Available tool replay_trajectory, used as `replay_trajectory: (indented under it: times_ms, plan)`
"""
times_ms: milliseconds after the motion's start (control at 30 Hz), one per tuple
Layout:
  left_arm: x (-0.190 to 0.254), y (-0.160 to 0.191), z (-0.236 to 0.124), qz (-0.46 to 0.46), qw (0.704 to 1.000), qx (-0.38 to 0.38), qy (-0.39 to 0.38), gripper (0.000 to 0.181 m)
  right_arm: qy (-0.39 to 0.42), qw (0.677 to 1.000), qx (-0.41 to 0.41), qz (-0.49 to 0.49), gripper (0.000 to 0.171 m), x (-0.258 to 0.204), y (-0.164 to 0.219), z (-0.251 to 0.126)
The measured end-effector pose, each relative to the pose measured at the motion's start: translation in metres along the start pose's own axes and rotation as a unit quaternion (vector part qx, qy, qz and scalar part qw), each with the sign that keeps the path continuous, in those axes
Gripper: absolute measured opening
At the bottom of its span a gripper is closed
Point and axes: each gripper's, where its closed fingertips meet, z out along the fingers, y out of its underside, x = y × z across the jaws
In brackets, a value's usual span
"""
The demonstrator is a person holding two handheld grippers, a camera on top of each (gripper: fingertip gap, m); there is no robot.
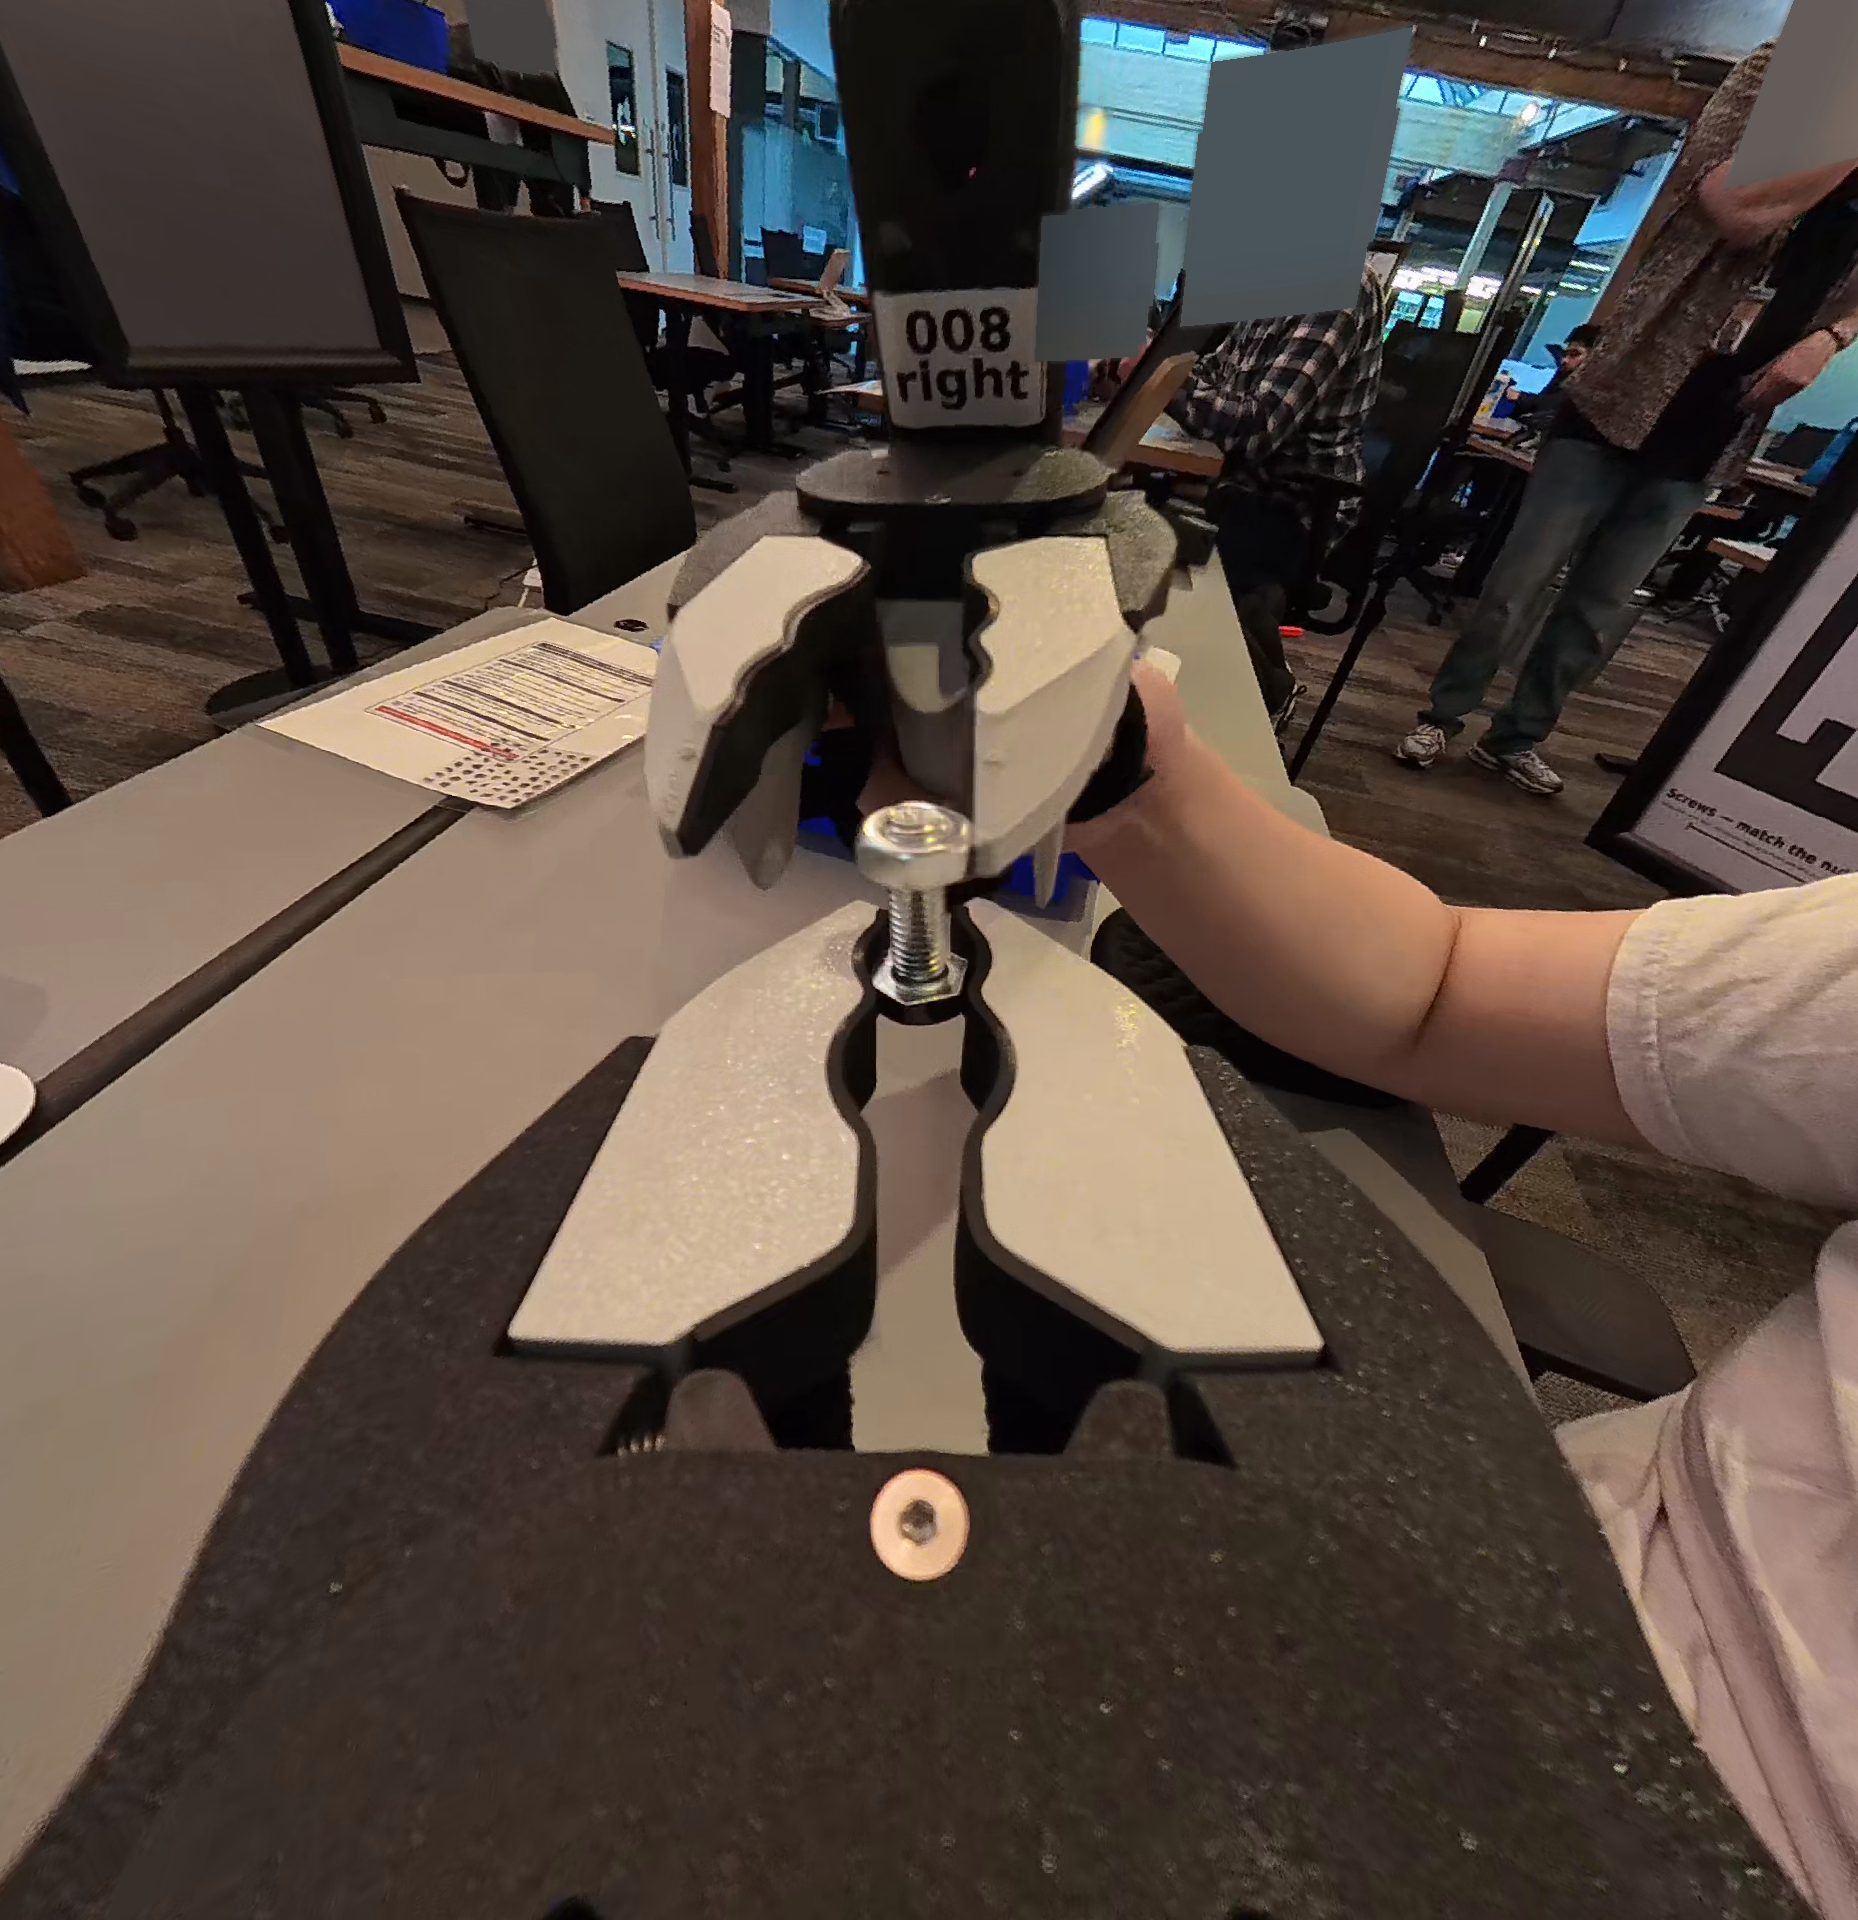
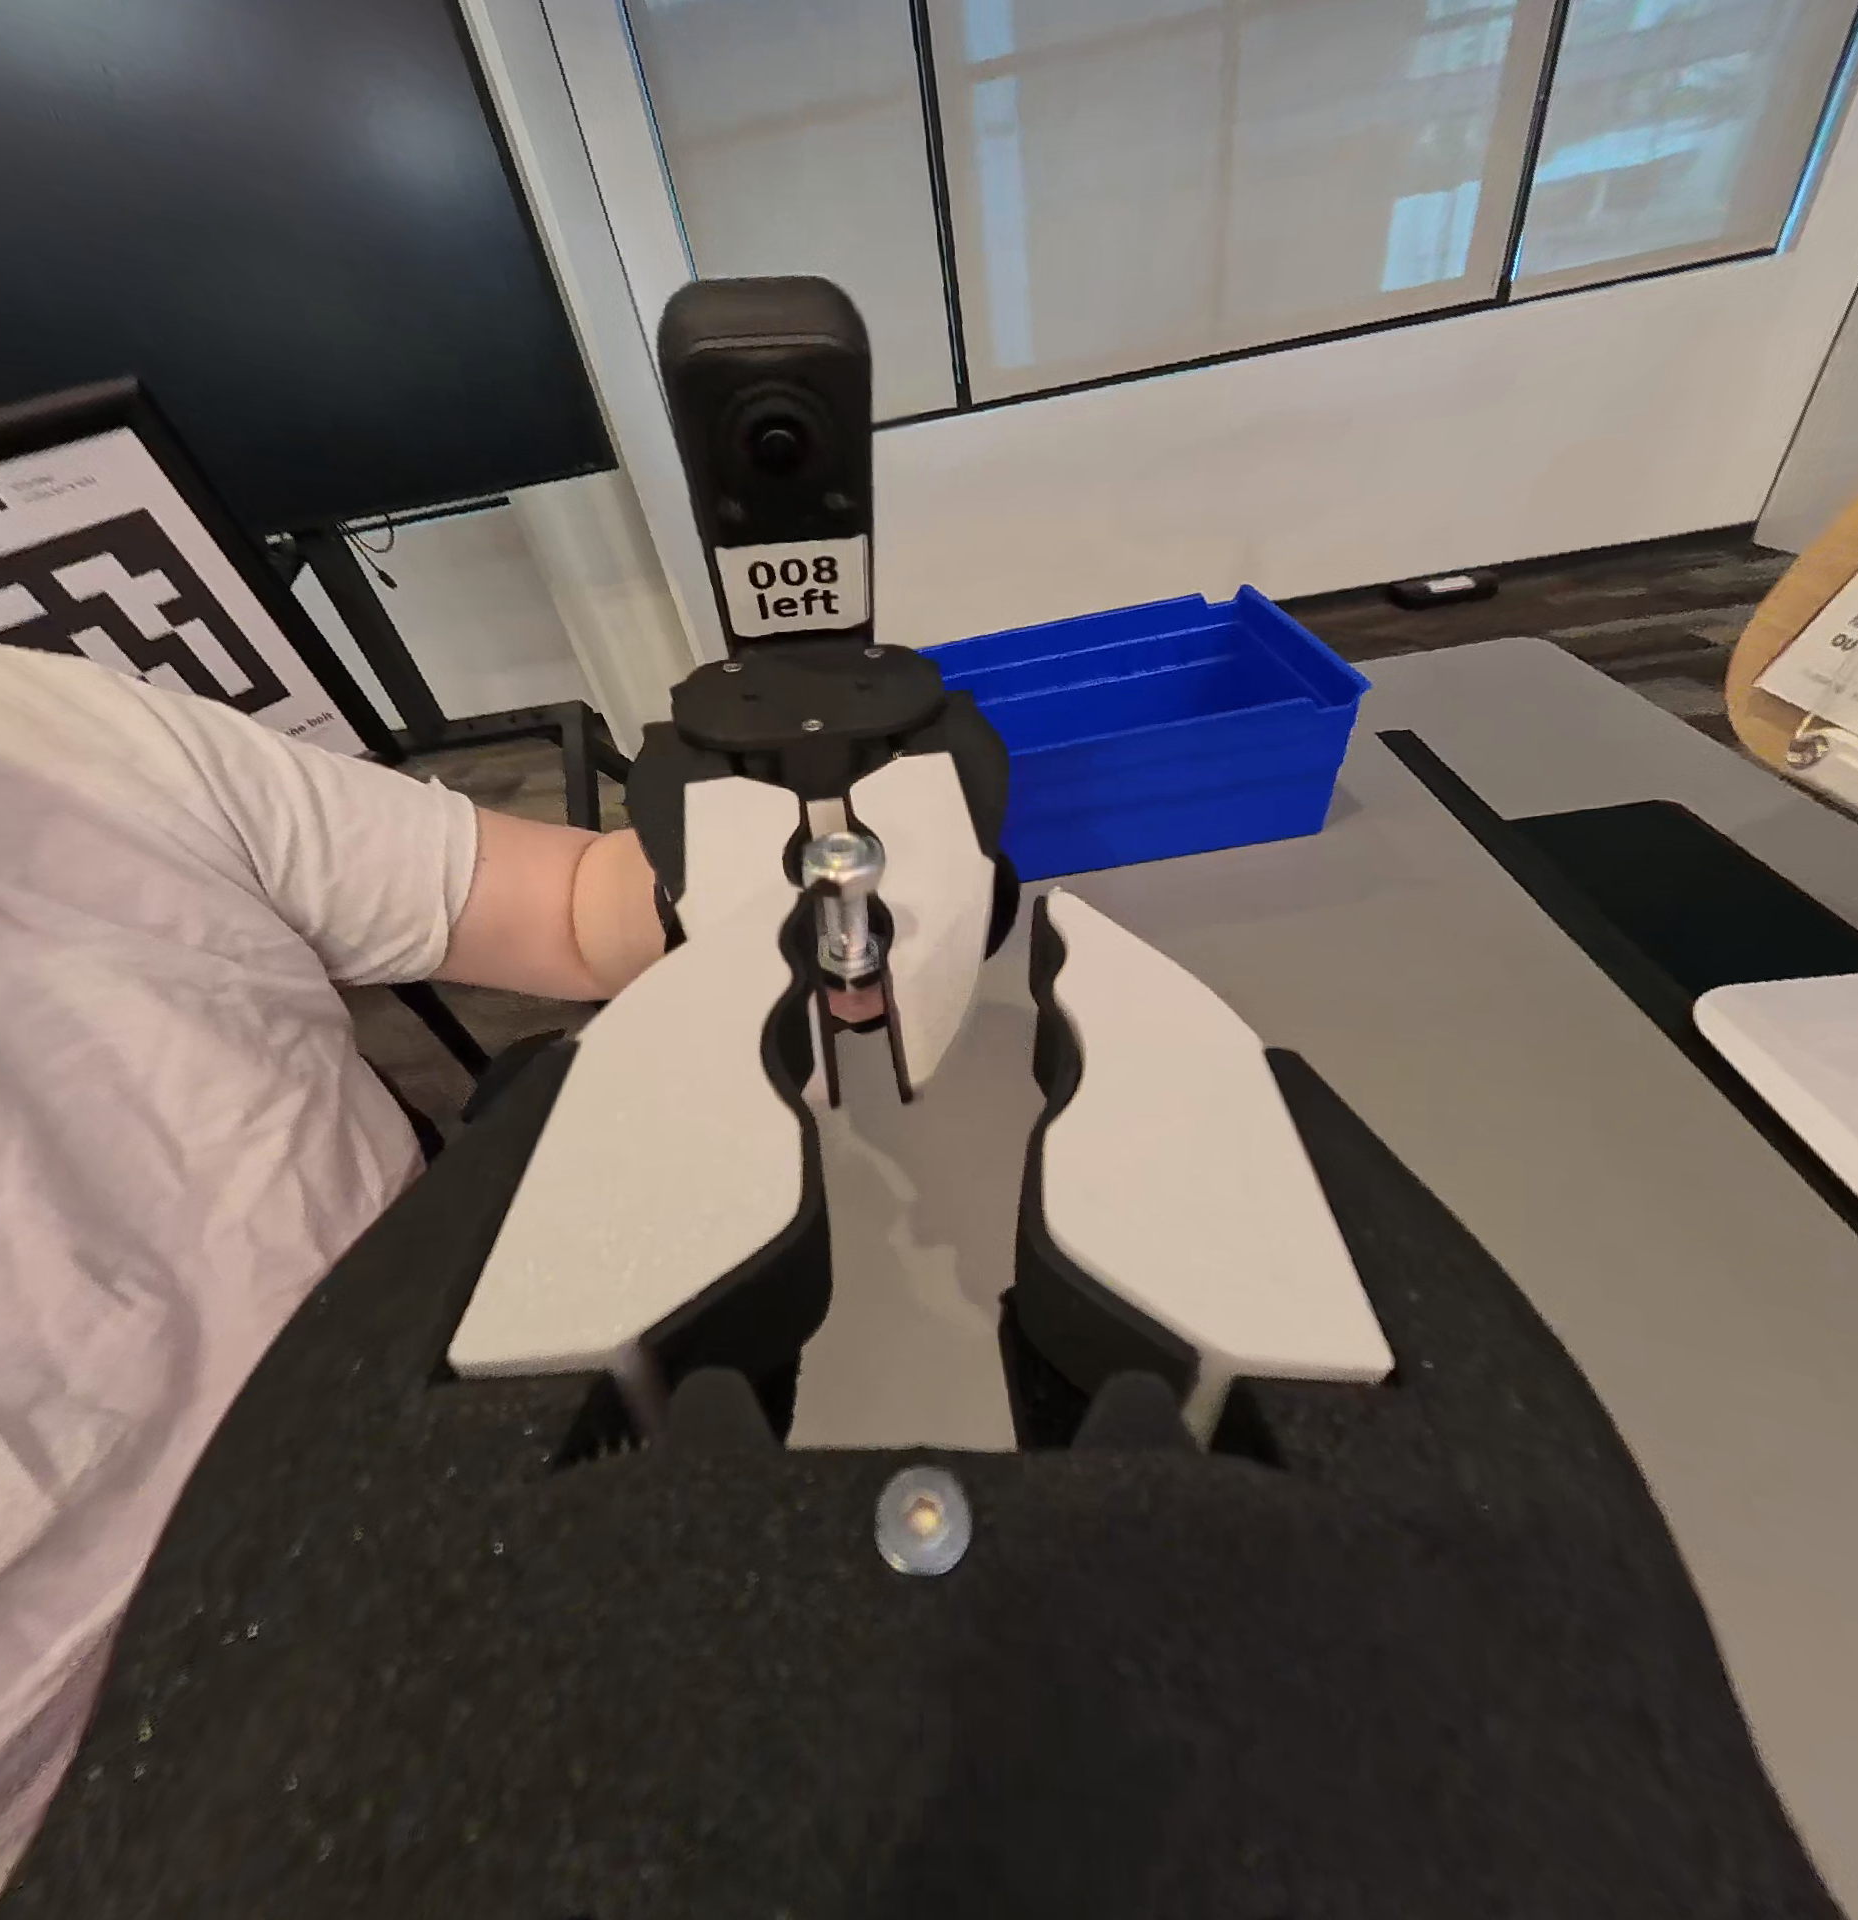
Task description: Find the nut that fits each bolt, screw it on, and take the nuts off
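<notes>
above table (image 1: pixel 281 1039), left tool (image 1: pixel 920 971) level, clamping nut (image 1: pixel 920 982)

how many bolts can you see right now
1. The bolt stands upright with its head on top, and the left gripper is clamped on the nut at its lower end. The open right gripper is beside its head. Others may be hidden inside the blue bin.

- My white-faced, black-edged fingers (image 1: pixel 727 1132)
- Shiny silver threaded metal bolt (image 1: pixel 917 894)
- Bright blue plastic bin (image 2: pixel 1164 727)
- Plain grey table (image 1: pixel 281 1039)
</notes>
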Motion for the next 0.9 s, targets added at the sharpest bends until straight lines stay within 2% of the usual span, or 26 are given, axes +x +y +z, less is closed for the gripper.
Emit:
replay_trajectory:
  times_ms: [33, 200, 367, 467, 567, 767, 900]
  plan:
    - [0.000, -0.001, -0.001, -0.002, 1.000, 0.002, 0.002, 0.010, 0.004, 1.000, 0.003, 0.007, 0.034, 0.003, 0.000, -0.003]
    - [-0.001, 0.000, 0.000, -0.001, 1.000, -0.001, 0.003, 0.011, -0.023, 0.999, 0.028, 0.012, 0.036, -0.008, -0.010, -0.001]
    - [0.001, 0.001, 0.001, 0.004, 1.000, -0.003, -0.001, 0.011, 0.005, 1.000, 0.004, -0.013, 0.039, -0.003, -0.003, 0.003]
    - [0.001, -0.001, -0.001, 0.001, 1.000, 0.001, 0.000, 0.010, 0.012, 1.000, 0.017, 0.003, 0.033, 0.004, -0.006, -0.007]
    - [-0.001, 0.000, -0.001, 0.005, 1.000, -0.001, -0.004, 0.011, -0.017, 0.999, 0.035, 0.013, 0.033, -0.006, -0.013, -0.006]
    - [0.003, 0.001, 0.001, 0.007, 1.000, -0.004, 0.000, 0.011, 0.010, 1.000, -0.011, -0.025, 0.035, -0.006, -0.001, 0.006]
    - [0.000, -0.001, -0.002, 0.005, 1.000, 0.000, -0.003, 0.010, -0.006, 1.000, 0.007, 0.002, 0.032, -0.003, -0.003, -0.003]
